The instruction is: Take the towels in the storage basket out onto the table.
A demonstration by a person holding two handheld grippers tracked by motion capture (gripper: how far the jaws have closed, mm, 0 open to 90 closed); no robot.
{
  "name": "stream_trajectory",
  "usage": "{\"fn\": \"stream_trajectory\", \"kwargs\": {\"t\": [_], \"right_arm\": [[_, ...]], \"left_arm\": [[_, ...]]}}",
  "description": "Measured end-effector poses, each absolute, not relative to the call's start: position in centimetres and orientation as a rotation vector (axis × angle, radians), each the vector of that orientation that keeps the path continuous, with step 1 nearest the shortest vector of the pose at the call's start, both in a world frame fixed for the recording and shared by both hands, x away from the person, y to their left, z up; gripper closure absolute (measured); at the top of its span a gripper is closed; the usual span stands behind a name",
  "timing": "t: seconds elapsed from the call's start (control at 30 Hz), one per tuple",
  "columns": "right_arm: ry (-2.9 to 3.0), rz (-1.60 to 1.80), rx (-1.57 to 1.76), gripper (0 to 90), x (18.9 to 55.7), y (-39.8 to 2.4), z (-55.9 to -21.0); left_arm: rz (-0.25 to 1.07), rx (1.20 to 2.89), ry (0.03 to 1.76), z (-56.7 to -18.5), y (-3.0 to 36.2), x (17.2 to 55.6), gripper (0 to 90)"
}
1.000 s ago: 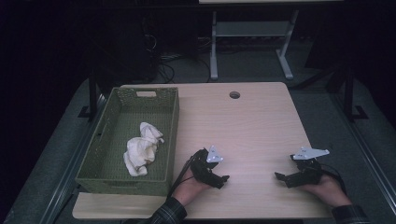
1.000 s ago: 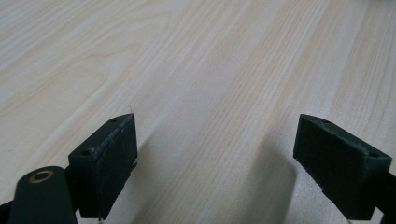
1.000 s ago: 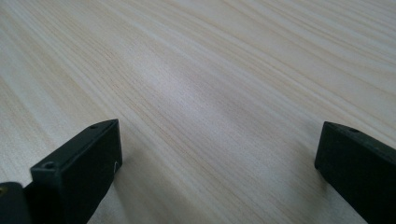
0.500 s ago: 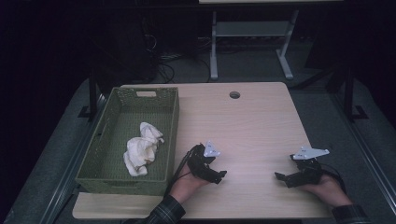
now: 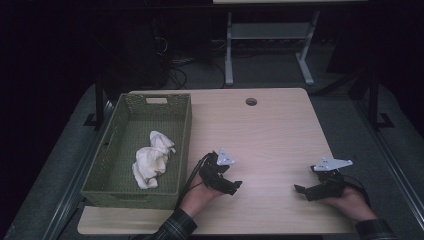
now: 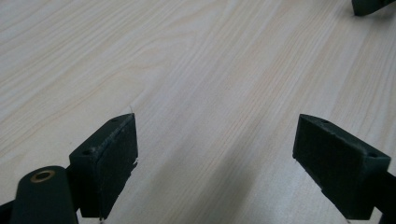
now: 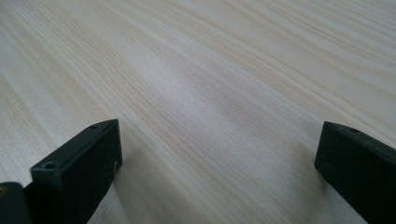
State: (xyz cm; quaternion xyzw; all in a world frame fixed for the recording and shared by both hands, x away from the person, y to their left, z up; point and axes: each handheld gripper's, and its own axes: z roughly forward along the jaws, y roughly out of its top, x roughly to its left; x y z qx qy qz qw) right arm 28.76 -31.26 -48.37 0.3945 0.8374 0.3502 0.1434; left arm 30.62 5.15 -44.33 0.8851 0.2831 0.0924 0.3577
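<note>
Near the front edge of the table (image 5: 280,125), left gripper (image 5: 235,186) sits low over bare wood, held in the person's left hand (image 5: 197,197), jaws spread wide with nothing between them. Left gripper view confirms: both black pads apart, only pale woodgrain in the gap, tip of the other gripper just visible at the top right corner. Grey three-cornered plate on top of it, cable trailing back toward the sleeve.

Right gripper (image 5: 300,190) is well apart from the left one, over toward the table's right front, in the right hand (image 5: 350,202). Jaws likewise spread, empty; right gripper view shows wood between the pads and nothing else. Grey plate on top too.

Nearest object to the left gripper: green woven basket (image 5: 185,150), just beside it on the table's left side, long axis running front to back, handle slot in the far wall. White crumpled cloth (image 5: 151,159) lies inside, roughly mid-basket and toward the front half, not touched by either gripper.

Farther out: round cable hole (image 5: 251,101) in the tabletop near the far edge, centre. Beyond the table, a metal stand frame (image 5: 267,42) on dark floor, tangle of cables (image 5: 172,62) to its left.

Writing: no readable labels, brands or text on grippers, basket or cloth at this resolution.
</note>
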Motion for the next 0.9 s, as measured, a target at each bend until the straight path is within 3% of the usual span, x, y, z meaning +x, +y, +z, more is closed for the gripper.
{"fn": "stream_trajectory", "kwargs": {"t": [0.6, 0.9], "right_arm": [[2.415, 1.010, 1.137, 0.1, 28.8, -31.3, -48.4], [2.417, 1.008, 1.138, 0.1, 28.9, -31.2, -48.4]], "left_arm": [[0.270, 2.287, 0.757, -41.9, 5.5, 31.0, 13.2], [0.226, 2.270, 0.753, -40.7, 5.9, 31.5, 13.2]]}}
